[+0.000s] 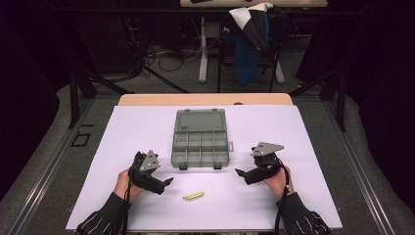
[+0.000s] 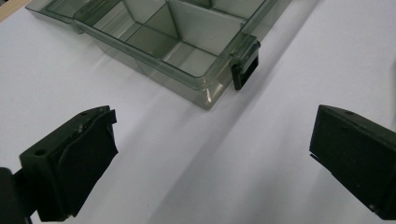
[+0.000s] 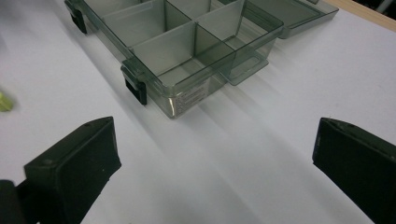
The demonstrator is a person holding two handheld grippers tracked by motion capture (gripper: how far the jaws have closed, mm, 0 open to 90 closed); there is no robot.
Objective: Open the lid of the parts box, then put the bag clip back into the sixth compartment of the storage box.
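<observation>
One grey compartment box point(image 1: 200, 144) lies open on the middle of the white worktop point(image 1: 303, 147), its lid folded flat on the far side and two black latches on its near edge. Two claws sit apart on either side of it, the left claw point(image 1: 169, 181) and the right claw point(image 1: 238, 172), each with jaws spread wide and holding nothing. One small yellow-green piece point(image 1: 193, 196) lies on the worktop between them, nearer the person.

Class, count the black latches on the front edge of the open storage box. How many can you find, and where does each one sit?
2. One latch sits on the front edge near the box's left corner; the other latch is near the right corner. None seems hidden.
</observation>
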